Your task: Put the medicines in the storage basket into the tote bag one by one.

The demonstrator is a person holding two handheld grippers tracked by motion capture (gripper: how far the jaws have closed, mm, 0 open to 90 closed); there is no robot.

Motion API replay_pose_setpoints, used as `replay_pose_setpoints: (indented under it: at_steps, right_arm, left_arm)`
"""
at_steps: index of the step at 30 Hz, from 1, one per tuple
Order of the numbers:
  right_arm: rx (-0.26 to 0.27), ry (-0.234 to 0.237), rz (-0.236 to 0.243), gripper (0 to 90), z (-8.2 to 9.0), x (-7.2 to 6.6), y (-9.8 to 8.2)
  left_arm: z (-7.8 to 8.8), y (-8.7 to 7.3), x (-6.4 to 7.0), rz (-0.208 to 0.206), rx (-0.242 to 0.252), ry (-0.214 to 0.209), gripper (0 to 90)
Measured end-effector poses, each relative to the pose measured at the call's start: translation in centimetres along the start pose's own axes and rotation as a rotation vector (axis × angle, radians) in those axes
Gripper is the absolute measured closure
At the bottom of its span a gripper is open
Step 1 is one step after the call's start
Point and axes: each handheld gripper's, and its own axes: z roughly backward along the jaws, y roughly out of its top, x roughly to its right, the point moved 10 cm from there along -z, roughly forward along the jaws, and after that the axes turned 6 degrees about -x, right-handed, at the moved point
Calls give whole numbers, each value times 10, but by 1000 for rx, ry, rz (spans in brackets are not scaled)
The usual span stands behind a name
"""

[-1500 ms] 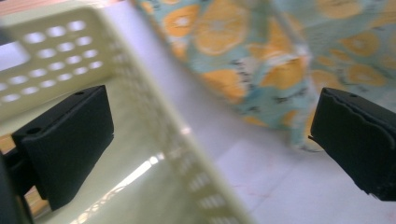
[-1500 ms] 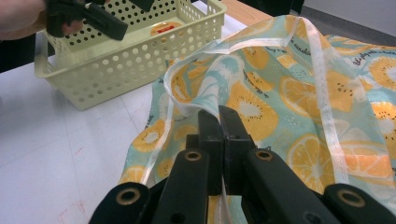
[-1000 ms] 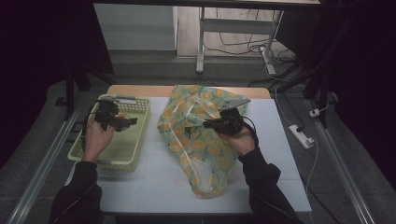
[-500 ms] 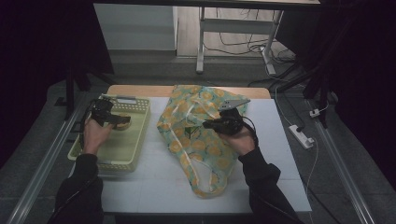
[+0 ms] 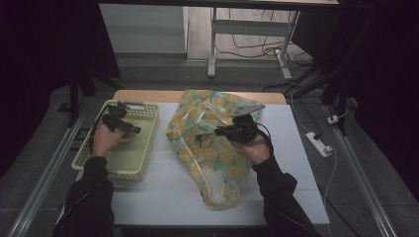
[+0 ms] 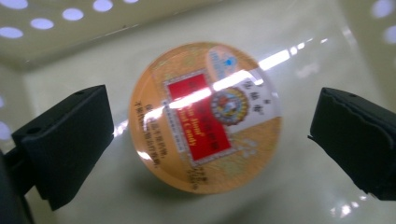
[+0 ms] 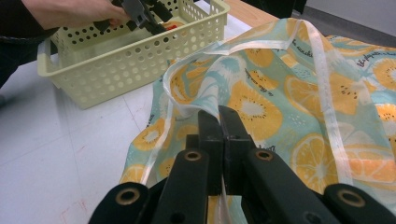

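The pale yellow-green perforated basket (image 5: pixel 129 160) stands at the left of the white worktop (image 5: pixel 163 197). Inside it, near the far end, lies a round orange tin (image 6: pixel 205 116) with a red label, flat on the basket floor. The left tool (image 5: pixel 120 123) hangs directly above it with its jaws spread wide: in the left gripper view one black jaw stands on each side of the tin, clear of its rim, with nothing between the pads and the tin but air. The tool is released and nothing is grasped.

Judged step: approach for pick-up of the tin. The next move calls for lowering the left tool until the pads bracket the tin's side wall, then closing evenly across its width; the lid looks glossy, so a grip on the rim alone would probably slip.

To the right, the fruit-print bag (image 5: pixel 212 148) lies spread across the middle of the worktop. The right tool (image 5: pixel 232 131) rests on it, clenched on a fold of the fabric near the bag's white-trimmed opening (image 7: pixel 243 46), apparently to keep the bag ready to receive the tin.

Compared with the earlier frames, the left tool has travelled toward the far end of the basket and dropped lower over the tin. The right tool and the bag are unchanged.
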Motion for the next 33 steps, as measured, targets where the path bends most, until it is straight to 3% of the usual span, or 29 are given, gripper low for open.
replay_pose_setpoints:
  at_steps: [7, 11, 18, 22, 28, 33]
  right_arm:
    - [0, 0, 2, 892, 0, 0, 0]
    - [1, 2, 2, 892, 0, -1, 0]
    - [2, 1, 1, 892, 0, -1, 1]
    - [5, -1, 2, 892, 1, -1, 1]
    - [8, -3, 2, 892, 1, 0, 1]
    - [8, -3, 2, 892, 1, -1, 1]
  left_arm:
    - [-5, 0, -1, 21, -29, 1, 56]
    - [-5, -3, -2, 31, -59, 22, 195]
    - [-3, -4, 1, 72, -85, 18, 202]
    - [5, -2, 3, 83, -44, 7, 203]
    - [22, 1, 8, 53, 20, 12, 204]
    - [39, 3, 19, 37, 93, -15, 204]
